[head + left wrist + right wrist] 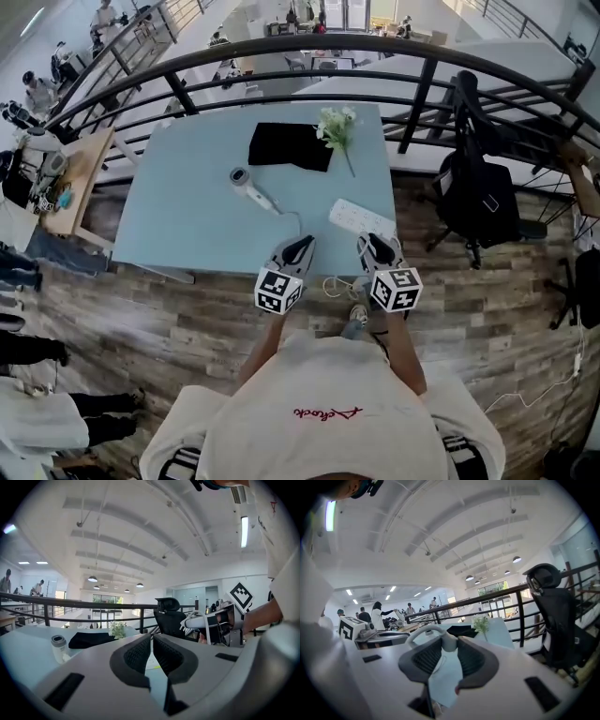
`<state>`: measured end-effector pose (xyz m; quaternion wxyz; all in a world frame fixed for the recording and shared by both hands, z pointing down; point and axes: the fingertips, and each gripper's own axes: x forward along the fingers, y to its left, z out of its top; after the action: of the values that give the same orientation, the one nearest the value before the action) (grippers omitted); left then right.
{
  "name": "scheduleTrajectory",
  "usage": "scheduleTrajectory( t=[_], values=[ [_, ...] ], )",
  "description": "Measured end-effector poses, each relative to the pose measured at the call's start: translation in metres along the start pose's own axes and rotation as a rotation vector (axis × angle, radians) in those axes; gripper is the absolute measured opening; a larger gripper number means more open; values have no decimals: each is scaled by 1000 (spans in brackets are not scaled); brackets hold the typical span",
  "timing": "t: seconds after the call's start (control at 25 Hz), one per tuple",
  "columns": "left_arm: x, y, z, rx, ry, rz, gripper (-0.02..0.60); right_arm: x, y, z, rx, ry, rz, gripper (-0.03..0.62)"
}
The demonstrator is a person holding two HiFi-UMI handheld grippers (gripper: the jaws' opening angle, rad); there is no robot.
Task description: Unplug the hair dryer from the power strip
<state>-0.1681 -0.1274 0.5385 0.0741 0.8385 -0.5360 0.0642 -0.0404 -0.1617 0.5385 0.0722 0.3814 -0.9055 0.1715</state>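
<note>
Hair dryer (251, 187) lies mid surface (187, 216); its white plug (447, 641) seems held in the right gripper (376, 247) at the near edge, just short of the power strip (363, 217), left gripper (297, 247) closed and empty

I am holding my left gripper (298, 246) and right gripper (375, 246) side by side in front of me, both pointing forward and slightly down. The left one's jaws are sitting nearly together and empty, while the right one is clamping a white plug (447, 642).
</note>
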Motion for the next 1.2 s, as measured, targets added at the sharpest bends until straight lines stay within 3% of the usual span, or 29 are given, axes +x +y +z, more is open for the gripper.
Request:
scheduleTrajectory(
  t=[0.52, 1.2],
  values=[
    [-60, -42, -9, 1, -19, -57, 23, -68, 45, -24, -9, -18, -59, 118],
    [-88, -100, 5, 18, -49, -11, 23, -132, 52, -23, -47, -36, -11, 118]
  ],
)
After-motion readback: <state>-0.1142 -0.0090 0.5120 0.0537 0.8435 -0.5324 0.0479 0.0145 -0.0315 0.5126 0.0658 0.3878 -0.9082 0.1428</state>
